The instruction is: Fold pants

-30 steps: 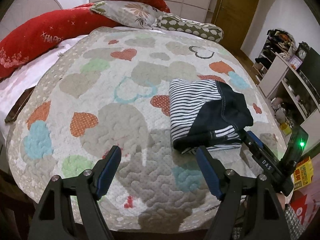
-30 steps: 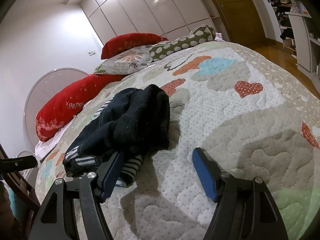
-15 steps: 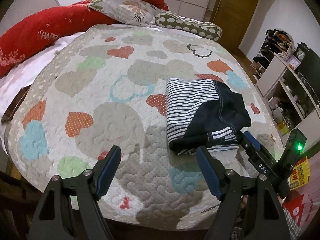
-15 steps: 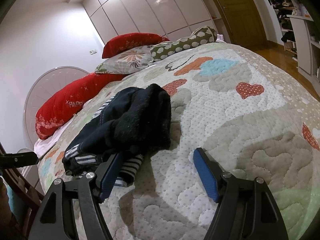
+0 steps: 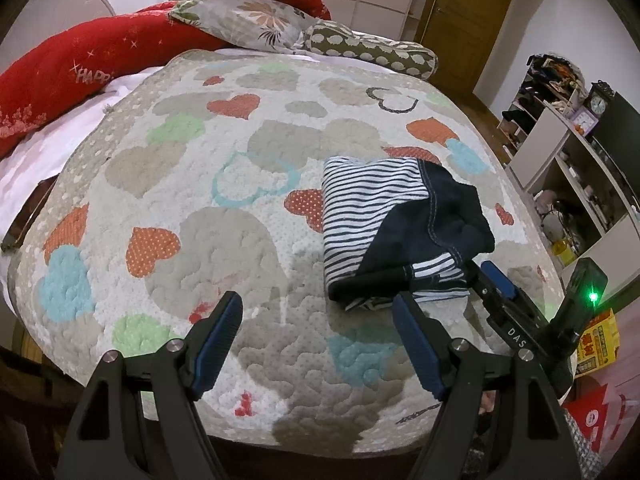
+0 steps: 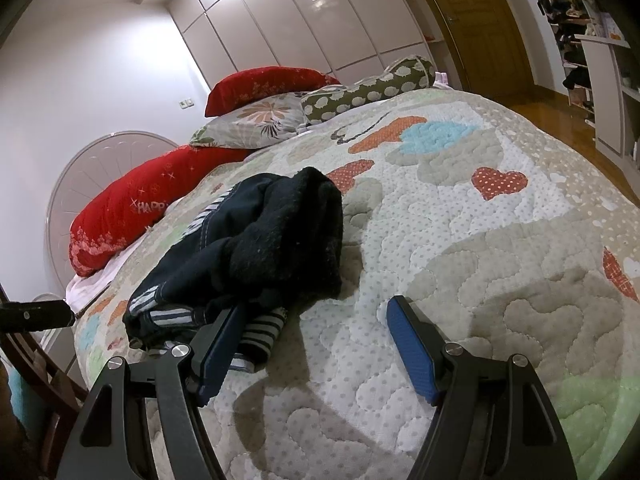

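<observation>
left wrist view: we see the folded navy and white striped pants [image 5: 400, 232] lying on the quilted heart-patterned bedspread [image 5: 224, 216], toward its right side and near the front edge. our left gripper [image 5: 318, 320] hovers over the quilt's front edge with its blue-padded jaws spread apart and nothing between them, just left of the pants. our right gripper [image 6: 316, 326] also stands spread wide, low over the quilt; its left finger [image 6: 224, 340] lies against the pants' striped hem, while the right finger sits over bare quilt. red pillows [image 5: 80, 76] lie at the quilt's far end.
</observation>
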### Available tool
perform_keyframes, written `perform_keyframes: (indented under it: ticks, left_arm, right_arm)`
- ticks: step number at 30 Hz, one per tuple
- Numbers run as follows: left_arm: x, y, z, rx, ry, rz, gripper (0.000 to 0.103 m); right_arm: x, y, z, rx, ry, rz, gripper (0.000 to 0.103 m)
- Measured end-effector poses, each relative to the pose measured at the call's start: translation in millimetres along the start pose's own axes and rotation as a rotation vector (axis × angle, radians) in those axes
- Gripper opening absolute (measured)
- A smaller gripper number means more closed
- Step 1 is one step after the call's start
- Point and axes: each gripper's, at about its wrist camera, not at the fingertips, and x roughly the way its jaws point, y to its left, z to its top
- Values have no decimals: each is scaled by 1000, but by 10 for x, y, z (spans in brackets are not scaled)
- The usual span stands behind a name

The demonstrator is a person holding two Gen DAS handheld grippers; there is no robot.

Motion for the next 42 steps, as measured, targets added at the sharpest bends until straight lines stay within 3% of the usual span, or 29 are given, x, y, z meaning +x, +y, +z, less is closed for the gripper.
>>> perform_keyframes:
  ticks: [10,20,28,31,34,37,42]
  left_arm:
    - [19,22,-23,-9,7,-3,77]
    - [353,404,-124,-95,36,-39,76]
    - [734,494,58,-95,60,-112,77]
    - [804,509,179,-87,75,-141,77]
    - [862,544,319,-108,90,-193,76]
    - [1001,537,496,-141,129,-264,78]
    - [1219,347,717,-113,182,-344,79]
  right_arm:
    - [-7,-3,24,-8,-7,5,77]
    - [-6,-18,56,-6,5,6,78]
    - [64,-42,156,-18,82,81,92]
    - [120,27,221,-102,172,68,92]
    - [73,-34,374,-8,250,91,92]
    - [-30,-209,531,156,228,200,92]
    - [215,-306,679,245,265,225,92]
